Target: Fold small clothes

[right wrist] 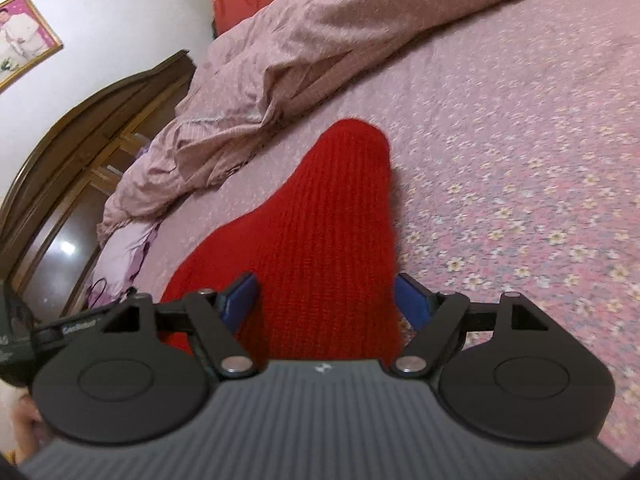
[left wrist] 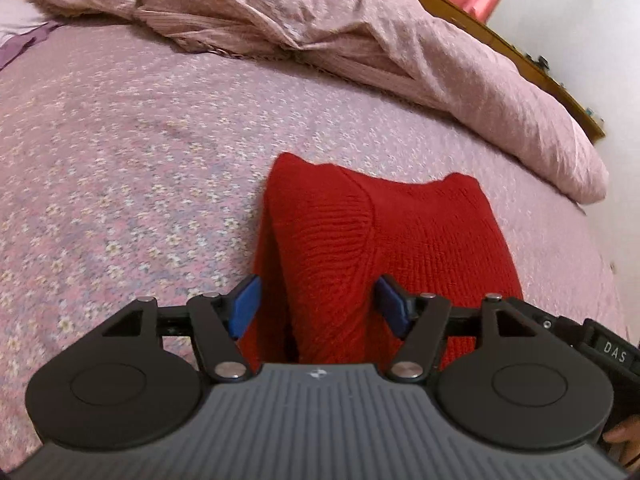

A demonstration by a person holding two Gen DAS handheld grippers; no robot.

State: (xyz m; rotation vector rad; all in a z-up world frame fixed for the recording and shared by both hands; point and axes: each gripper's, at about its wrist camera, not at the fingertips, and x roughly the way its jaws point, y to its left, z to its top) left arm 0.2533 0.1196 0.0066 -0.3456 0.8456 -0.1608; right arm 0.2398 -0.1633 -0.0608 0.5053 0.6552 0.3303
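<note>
Jaws spread on both tools: the left gripper [left wrist: 318, 306] stands with its blue pads [left wrist: 245, 307] clear of the cloth, a fold of the red knitted garment [left wrist: 372, 248] lying between them but not pinched. The right gripper [right wrist: 326, 300] is likewise parted, its blue pads [right wrist: 412, 304] flanking a long ribbed stretch of the same red garment without pressing on it. The garment lies on the bed [right wrist: 520, 140], spread over a pink floral bedspread [left wrist: 120, 184]. Beyond it, a rumpled pink quilt [left wrist: 360, 40] is heaped along the far side. In the right wrist view, a dark wooden headboard [right wrist: 80, 152] curves at left, with a framed picture [right wrist: 24, 36] on the wall above.
</note>
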